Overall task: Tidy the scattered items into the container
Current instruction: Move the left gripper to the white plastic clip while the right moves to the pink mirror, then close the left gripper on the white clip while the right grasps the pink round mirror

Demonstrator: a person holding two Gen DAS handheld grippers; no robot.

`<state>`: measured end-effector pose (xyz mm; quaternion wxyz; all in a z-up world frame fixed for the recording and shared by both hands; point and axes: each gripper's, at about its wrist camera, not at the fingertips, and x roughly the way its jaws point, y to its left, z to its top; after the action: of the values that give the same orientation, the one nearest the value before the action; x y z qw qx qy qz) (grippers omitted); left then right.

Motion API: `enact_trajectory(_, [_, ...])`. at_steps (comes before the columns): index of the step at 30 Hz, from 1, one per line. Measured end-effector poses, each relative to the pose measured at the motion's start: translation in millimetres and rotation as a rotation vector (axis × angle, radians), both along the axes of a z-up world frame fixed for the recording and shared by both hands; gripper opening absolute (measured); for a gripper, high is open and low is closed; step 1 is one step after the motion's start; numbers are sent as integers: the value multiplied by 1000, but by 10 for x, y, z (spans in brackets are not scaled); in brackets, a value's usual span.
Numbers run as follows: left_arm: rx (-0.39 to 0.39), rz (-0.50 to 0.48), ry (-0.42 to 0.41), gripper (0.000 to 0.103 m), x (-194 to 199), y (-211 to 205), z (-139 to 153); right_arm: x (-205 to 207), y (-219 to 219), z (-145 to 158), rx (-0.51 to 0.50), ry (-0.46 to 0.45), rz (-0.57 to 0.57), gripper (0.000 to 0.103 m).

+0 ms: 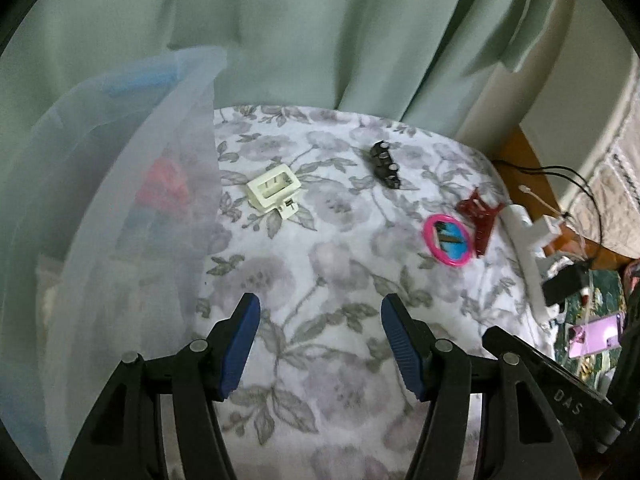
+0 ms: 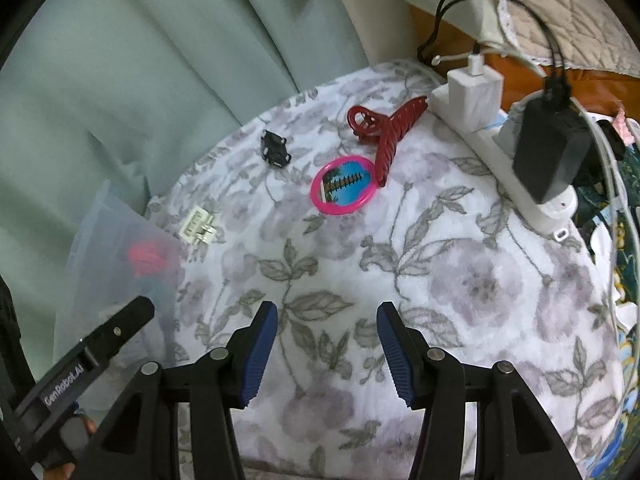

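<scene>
Scattered on the floral blanket [image 1: 328, 264] lie a cream hair claw [image 1: 273, 190] [image 2: 199, 227], a black hair clip [image 1: 385, 163] [image 2: 275, 149], a round pink-rimmed mirror [image 1: 448, 241] [image 2: 345, 185] and a dark red hair claw [image 1: 480, 216] [image 2: 390, 131]. A translucent plastic container [image 1: 132, 216] [image 2: 120, 248] stands at the left with red and other items inside. My left gripper [image 1: 320, 344] is open and empty, beside the container and short of the cream claw. My right gripper [image 2: 327, 354] is open and empty, short of the mirror.
A white power strip [image 2: 516, 168] [image 1: 528, 264] with a white charger [image 2: 474, 96], a black adapter [image 2: 550, 152] and cables lies along the blanket's right edge. A green curtain [image 1: 320, 32] hangs behind. A purple phone [image 1: 596, 338] lies at the right.
</scene>
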<state>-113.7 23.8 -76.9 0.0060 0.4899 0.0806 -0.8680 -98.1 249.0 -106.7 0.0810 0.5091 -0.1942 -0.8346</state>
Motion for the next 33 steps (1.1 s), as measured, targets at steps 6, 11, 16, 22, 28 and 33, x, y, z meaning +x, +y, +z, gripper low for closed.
enact_trajectory(6, [-6,42,-32,64,-359,-93,-233,-256,-89,-134,28,-25,31,56])
enact_trajectory(11, [-23,78,-30,64,-625,-159,-373,-473,-152,-299,66,-61,54,56])
enact_trajectory(16, [-59,91,-34,64,-854,-159,-526,-667,-207,-436,94,-76,65,56])
enact_trajectory(22, [-119,138,-42,64,-1089,-208,-693,-883,-271,-496,133,-50,85,56])
enact_trajectory(28, [-130,151,-73,64,-1280,-235,-894,-1052,-322,-508,177,-5,100,58])
enact_trajectory(33, [-144,146,-52,65,-1401,-229,-930,-1139,-345,-520,213,36,98,58])
